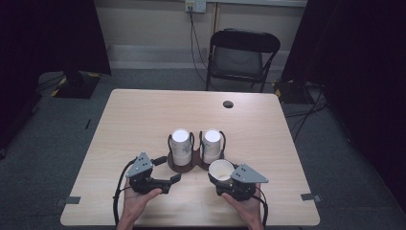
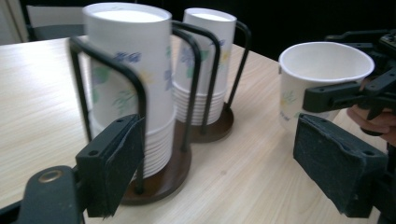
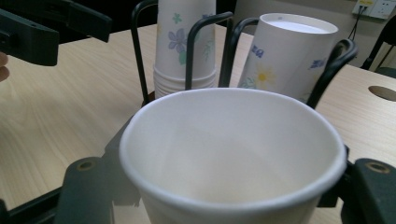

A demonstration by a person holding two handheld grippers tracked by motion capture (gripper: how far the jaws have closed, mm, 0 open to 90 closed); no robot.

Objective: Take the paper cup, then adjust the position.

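Note:
Two stacks of upside-down flowered paper cups [image 1: 181,143] [image 1: 211,142] stand in a dark wire cup holder [image 1: 187,166] mid-table. In the left gripper view the nearer stack [image 2: 128,70] and the farther stack [image 2: 208,60] rise inside the holder's black loops [image 2: 163,182]. My left gripper [image 1: 168,168] [image 2: 224,172] is open beside the holder's base, nothing between its pads [image 2: 112,168]. My right gripper [image 1: 222,178] [image 3: 233,186] is shut on one upright empty paper cup [image 1: 221,169] [image 3: 233,154] [image 2: 322,74], just right of the holder.
A black folding chair [image 1: 242,55] stands beyond the table's far edge. A round cable hole [image 1: 228,104] sits in the wooden tabletop [image 1: 143,115] at the back right. Cables run from a wall socket [image 1: 195,5]. The person's hands [image 1: 136,203] rest near the front edge.

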